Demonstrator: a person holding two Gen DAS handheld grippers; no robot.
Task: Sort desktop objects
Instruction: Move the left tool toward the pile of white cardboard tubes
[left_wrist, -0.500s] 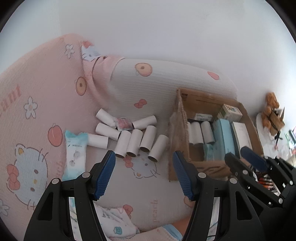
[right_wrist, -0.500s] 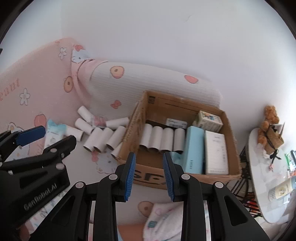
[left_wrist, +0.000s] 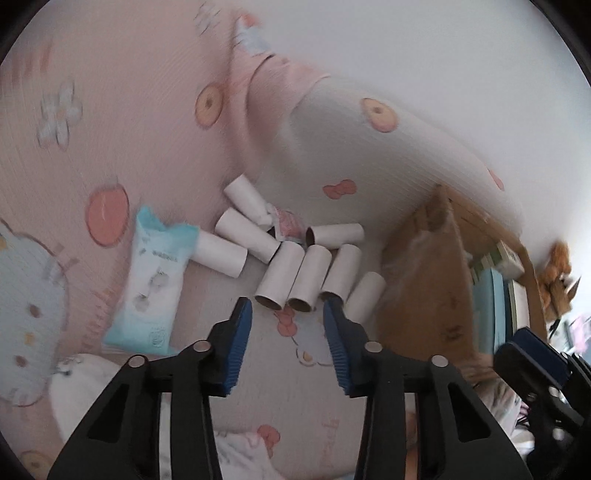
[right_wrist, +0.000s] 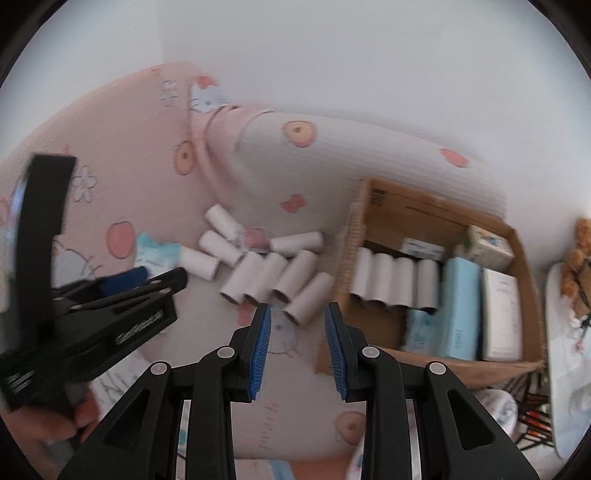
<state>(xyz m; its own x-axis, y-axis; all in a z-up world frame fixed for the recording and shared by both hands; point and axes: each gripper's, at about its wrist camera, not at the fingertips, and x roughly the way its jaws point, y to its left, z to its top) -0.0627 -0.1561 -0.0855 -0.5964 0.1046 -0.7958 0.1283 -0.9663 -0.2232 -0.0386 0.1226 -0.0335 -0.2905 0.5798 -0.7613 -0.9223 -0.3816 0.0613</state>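
Observation:
Several white cardboard tubes (left_wrist: 306, 273) (right_wrist: 273, 280) lie loose on the pink cartoon-print sheet, with a small pink packet (left_wrist: 290, 223) among them. A blue-and-white tissue pack (left_wrist: 155, 280) lies to their left. My left gripper (left_wrist: 288, 317) hangs just short of the nearest tube ends, open with nothing between its pads. My right gripper (right_wrist: 298, 321) is open and empty over the sheet, between the loose tubes and the cardboard box (right_wrist: 424, 218). The box holds a row of tubes (right_wrist: 395, 280), a light blue box (right_wrist: 461, 302) and a white box (right_wrist: 502, 314).
A pillow (right_wrist: 369, 166) lies against the white wall behind the tubes. A white round side table (right_wrist: 565, 350) with a brown plush toy (right_wrist: 580, 258) stands right of the box. A person's hand (right_wrist: 55, 424) holds the left gripper (right_wrist: 162, 277) at lower left.
The left gripper has come much closer to the loose tubes and its jaws have narrowed. The right gripper has swung left from over the box front toward the tubes.

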